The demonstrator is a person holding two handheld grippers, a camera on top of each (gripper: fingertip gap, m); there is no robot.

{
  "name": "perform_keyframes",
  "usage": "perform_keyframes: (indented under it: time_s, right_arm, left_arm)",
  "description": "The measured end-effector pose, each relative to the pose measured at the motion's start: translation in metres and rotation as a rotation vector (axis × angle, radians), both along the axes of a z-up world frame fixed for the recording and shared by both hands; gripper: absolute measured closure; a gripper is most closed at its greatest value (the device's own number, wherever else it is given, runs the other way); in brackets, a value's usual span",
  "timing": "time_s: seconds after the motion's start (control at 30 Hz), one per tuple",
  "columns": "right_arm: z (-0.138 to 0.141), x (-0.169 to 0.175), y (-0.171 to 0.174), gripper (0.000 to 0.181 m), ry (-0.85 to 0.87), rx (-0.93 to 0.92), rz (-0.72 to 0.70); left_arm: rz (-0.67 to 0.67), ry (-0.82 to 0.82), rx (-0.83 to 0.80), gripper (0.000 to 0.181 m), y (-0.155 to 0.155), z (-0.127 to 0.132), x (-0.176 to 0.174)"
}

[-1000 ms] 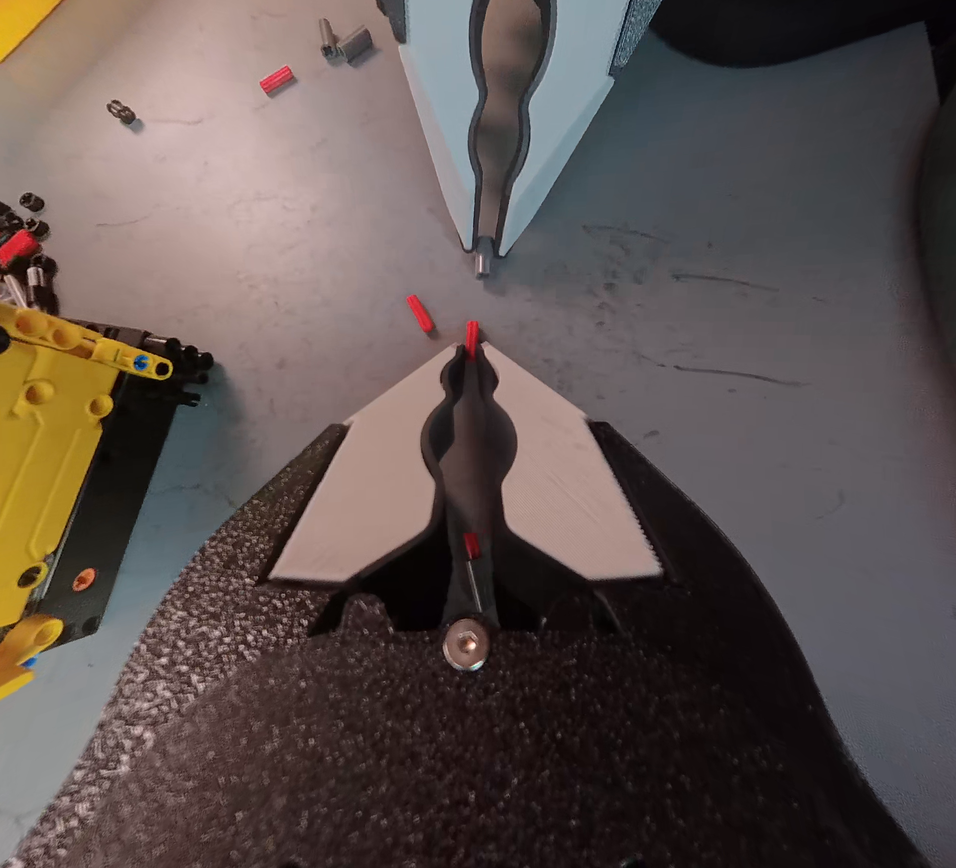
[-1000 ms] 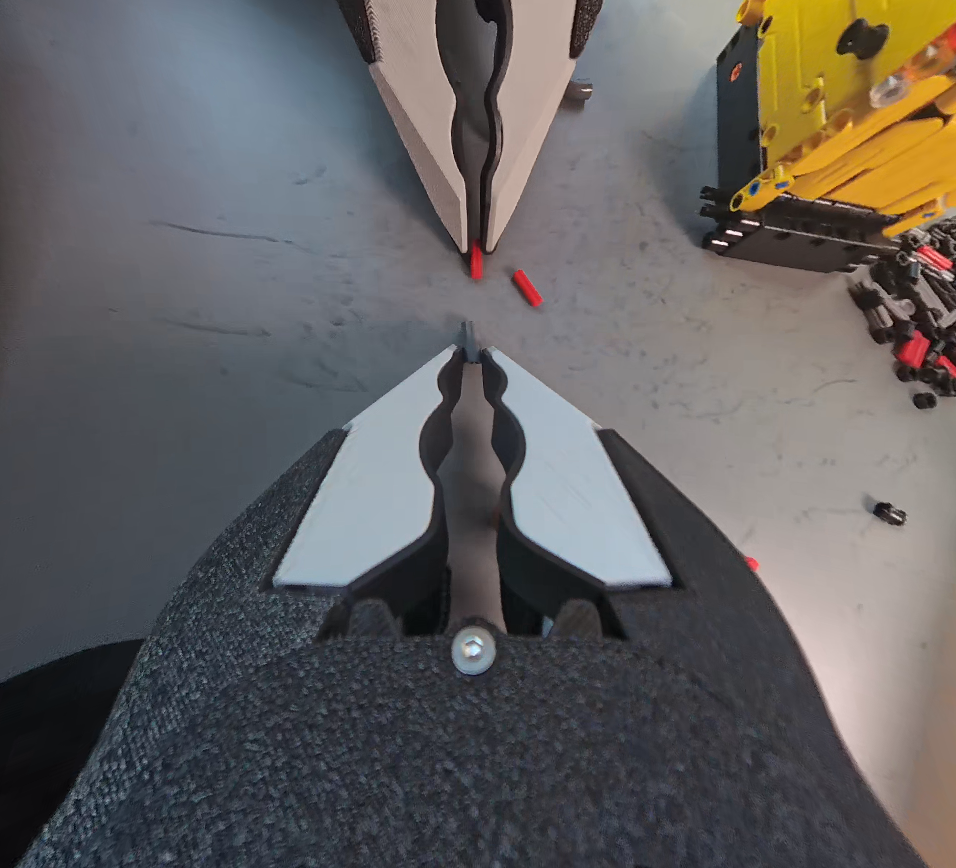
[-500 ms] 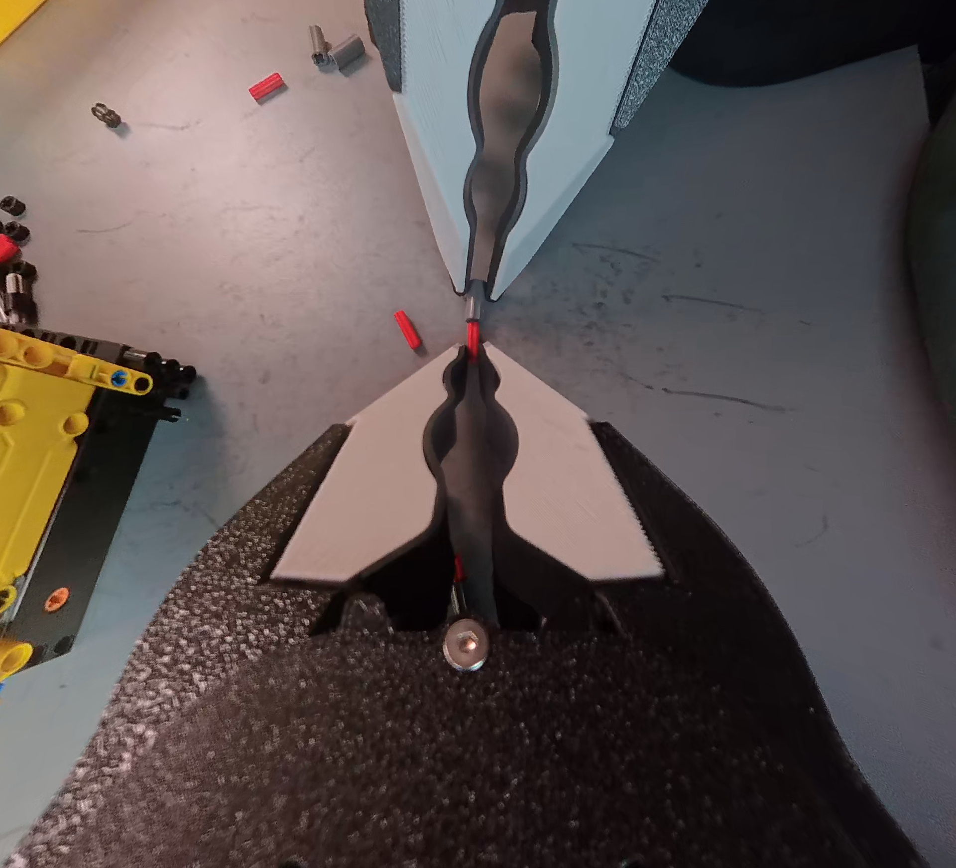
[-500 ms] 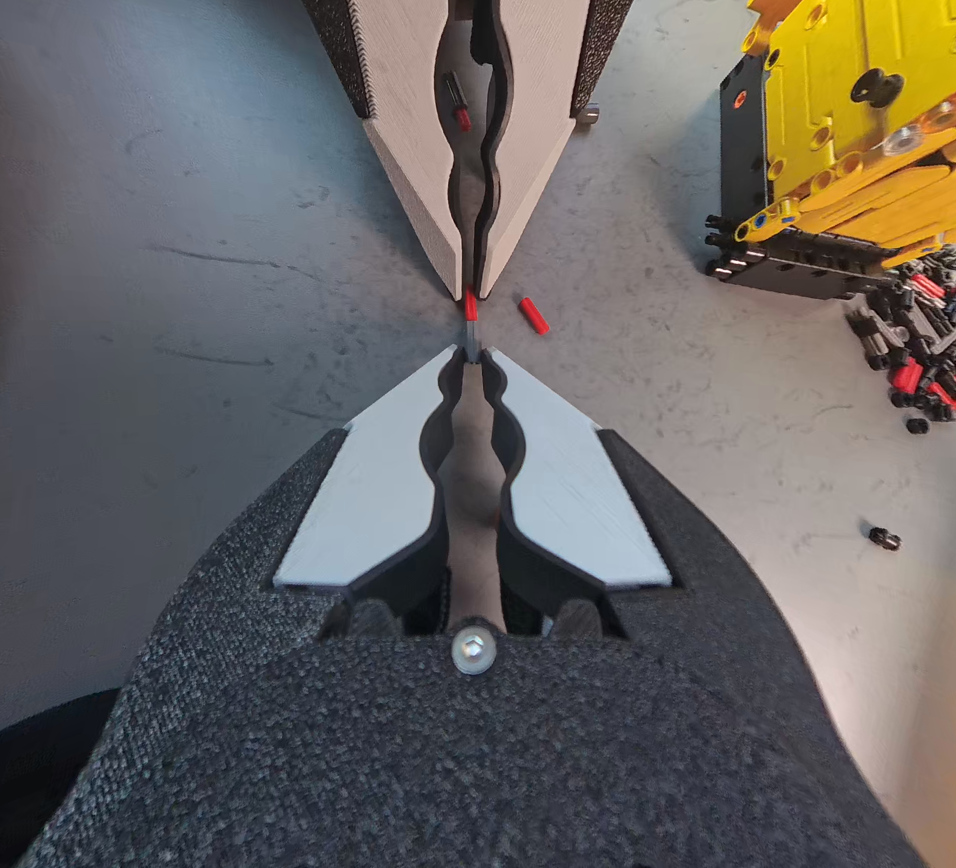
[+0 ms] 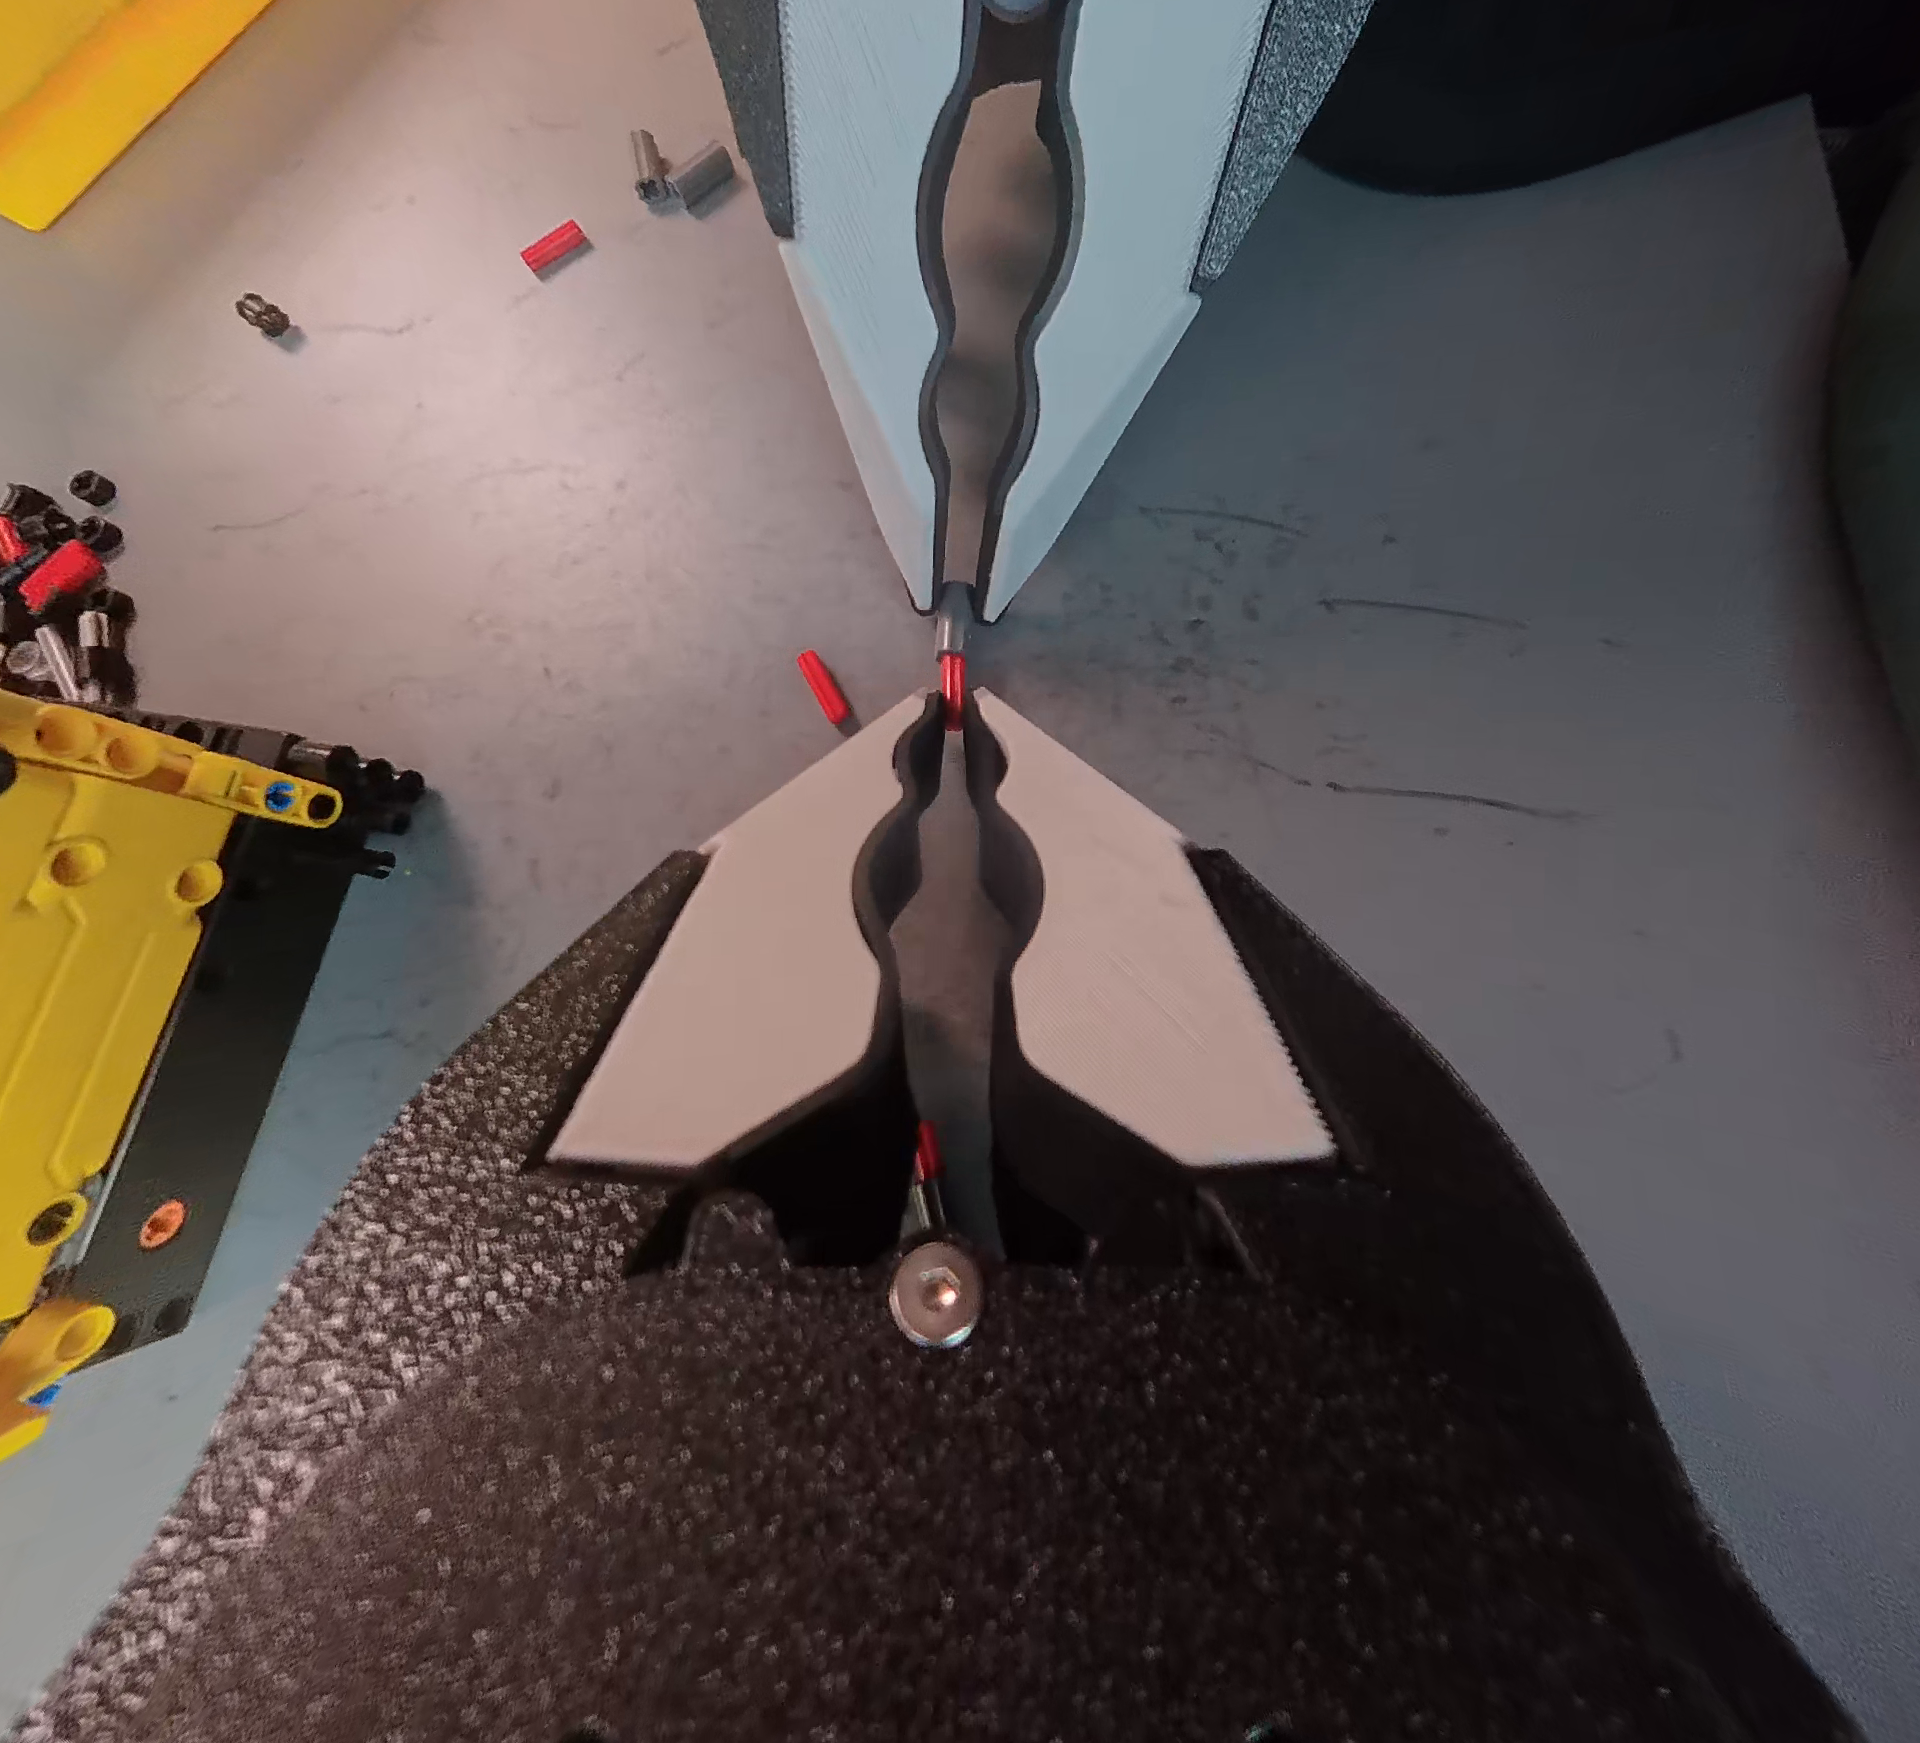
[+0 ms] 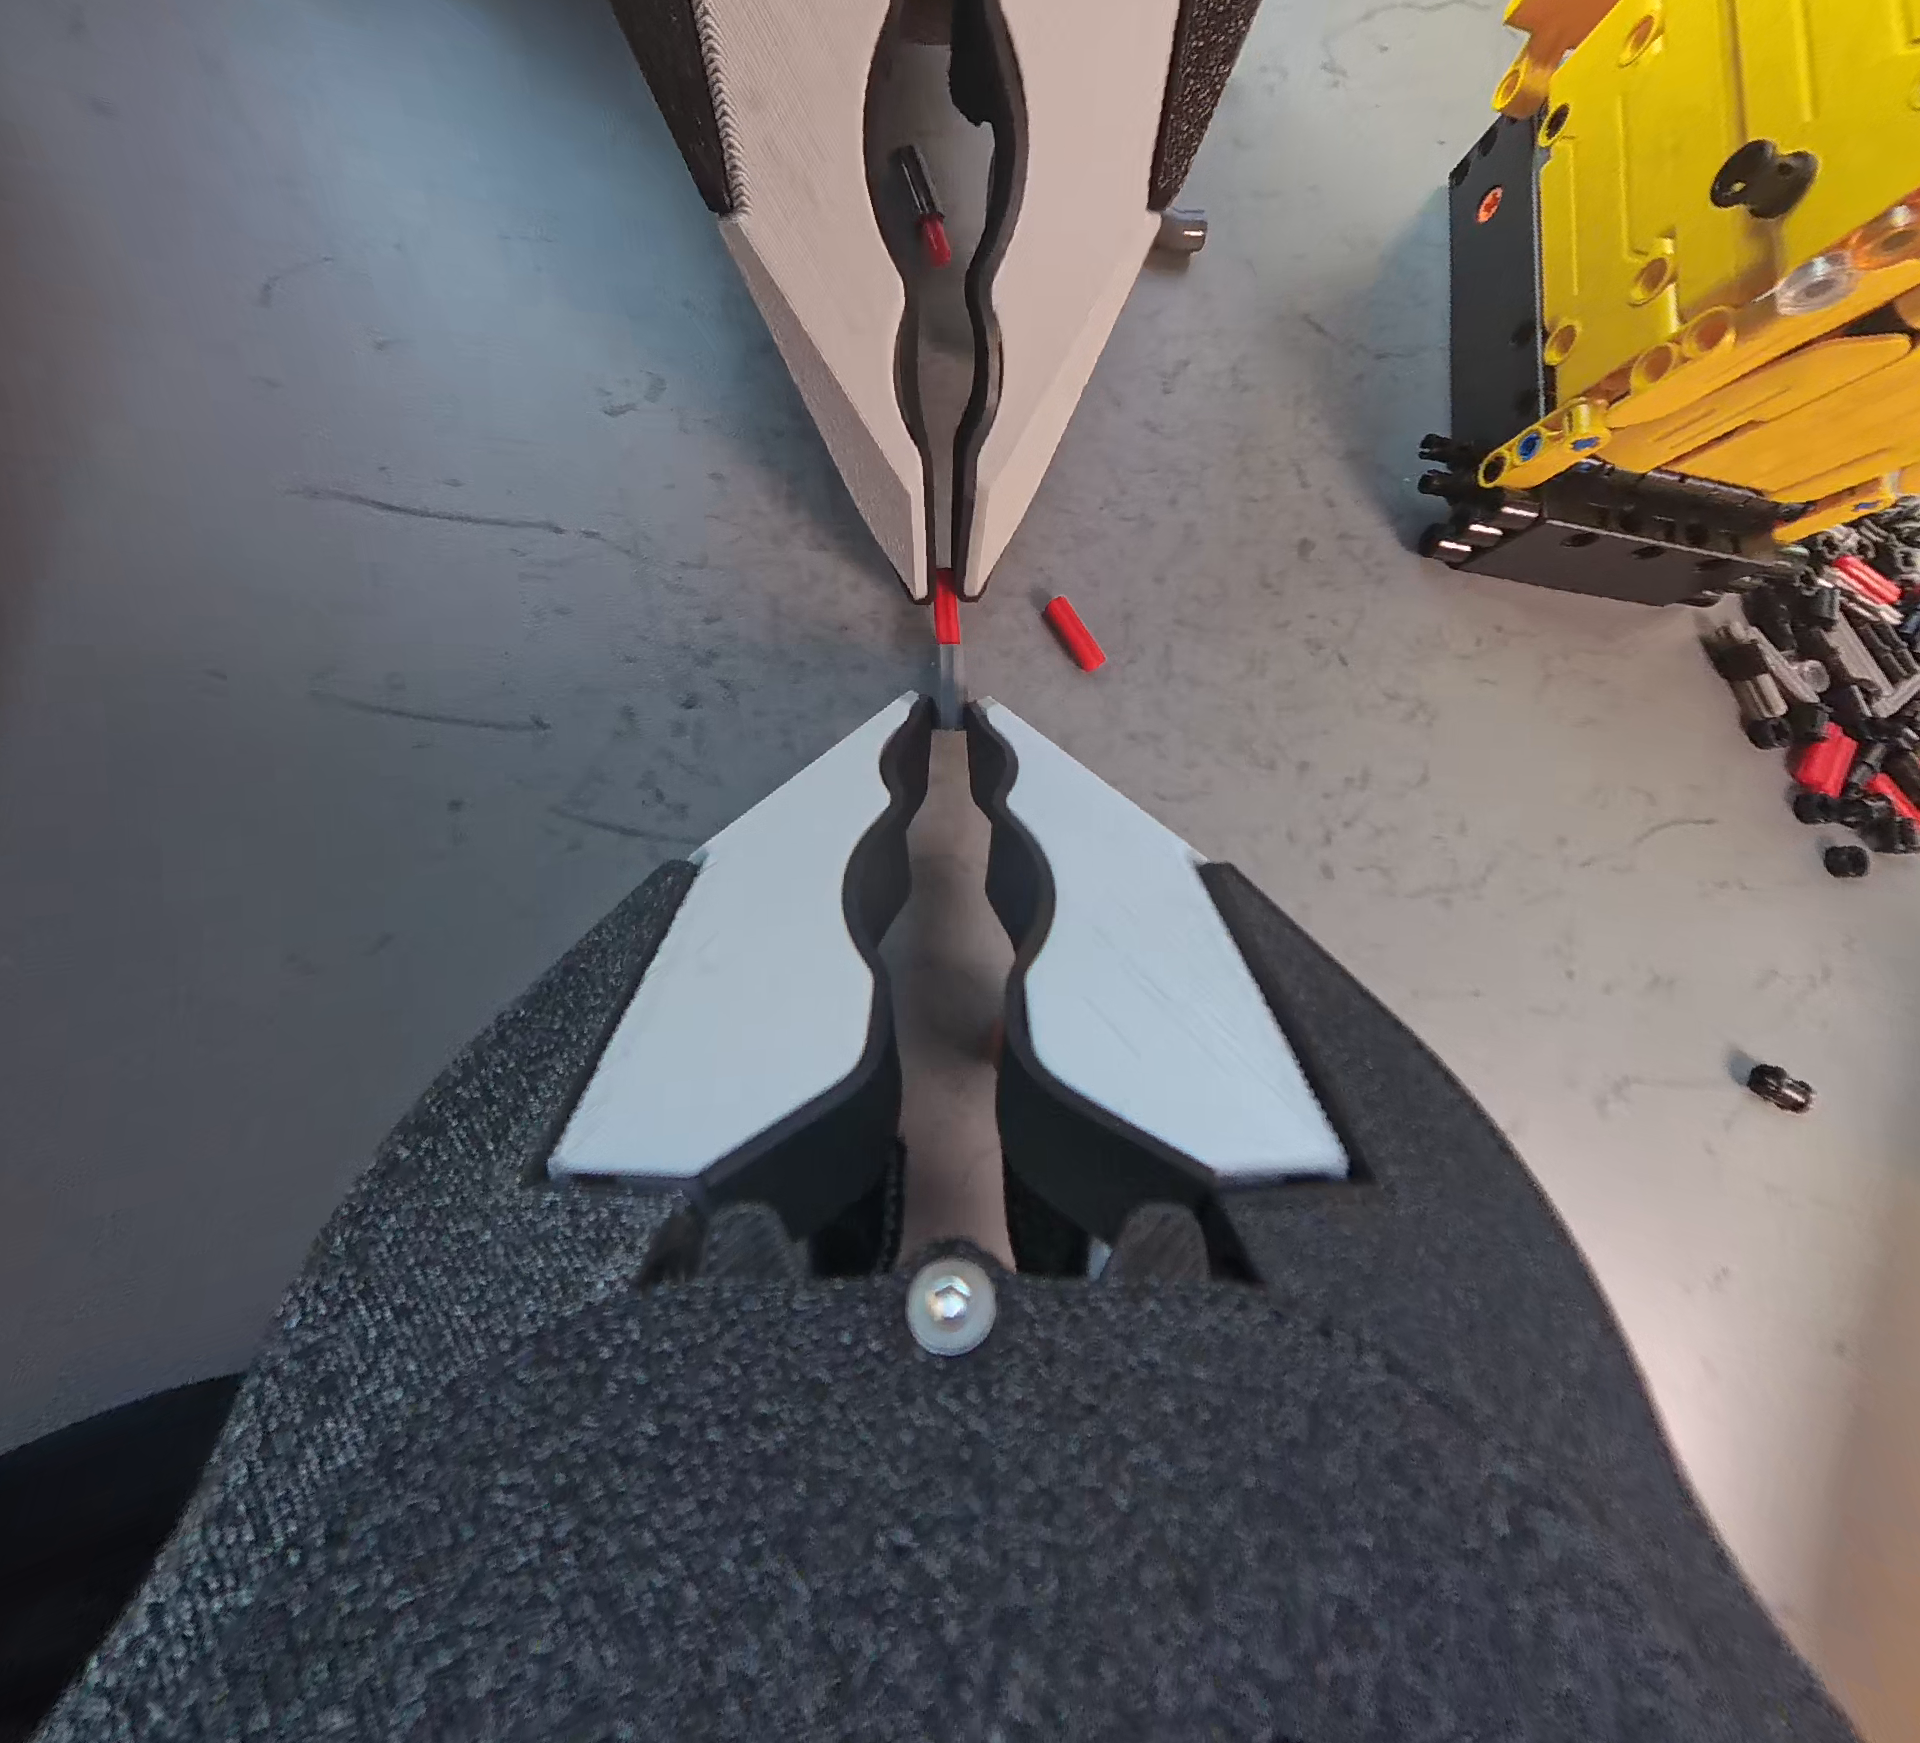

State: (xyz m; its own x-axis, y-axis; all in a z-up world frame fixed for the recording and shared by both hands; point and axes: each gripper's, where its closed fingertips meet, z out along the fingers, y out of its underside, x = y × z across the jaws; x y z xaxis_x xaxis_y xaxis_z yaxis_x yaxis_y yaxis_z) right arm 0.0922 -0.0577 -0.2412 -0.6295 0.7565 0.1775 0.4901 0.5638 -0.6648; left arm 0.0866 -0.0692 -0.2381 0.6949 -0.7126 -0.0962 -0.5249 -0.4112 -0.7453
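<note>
Tip to tip above a scuffed grey table [image 5: 1455, 550], the left gripper [image 5: 950, 706] is clamped on a red pin [image 5: 950, 680] and the right gripper [image 6: 945, 706] on a grey sleeve [image 6: 945, 677]; the pieces meet end to end, their joint too small to read. A loose red pin [image 6: 1072, 631] lies just beside them. A yellow block model [image 6: 1714, 239], cut off by the frame, stands nearby.

1. The left gripper [image 5: 950, 706] and the right gripper [image 6: 943, 714] meet tip to tip over the desk [image 5: 1455, 550].
2. The peg [image 5: 950, 677] touches the sleeve [image 5: 952, 628] between them.
3. A loose peg [image 5: 823, 683] lies just beside the tips.
4. The block model [image 6: 1704, 259] sits well apart.
</note>
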Motion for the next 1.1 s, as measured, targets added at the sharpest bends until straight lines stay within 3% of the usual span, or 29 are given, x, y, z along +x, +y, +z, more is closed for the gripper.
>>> perform_keyframes:
  time_s: [0.6,1.1]
  right_arm:
    - [0.0007,0.0013,-0.0040,0.176,0.026,0.070,0.133]
    - [0.0004,-0.0007,-0.0085,0.177,-0.009,-0.006,0.118]
  left_arm:
    - [-0.039,-0.007,-0.049,0.181,-0.0016,-0.0040,0.0039]
    - [-0.036,-0.021,-0.054,0.180,0.0011,-0.0031,0.0081]
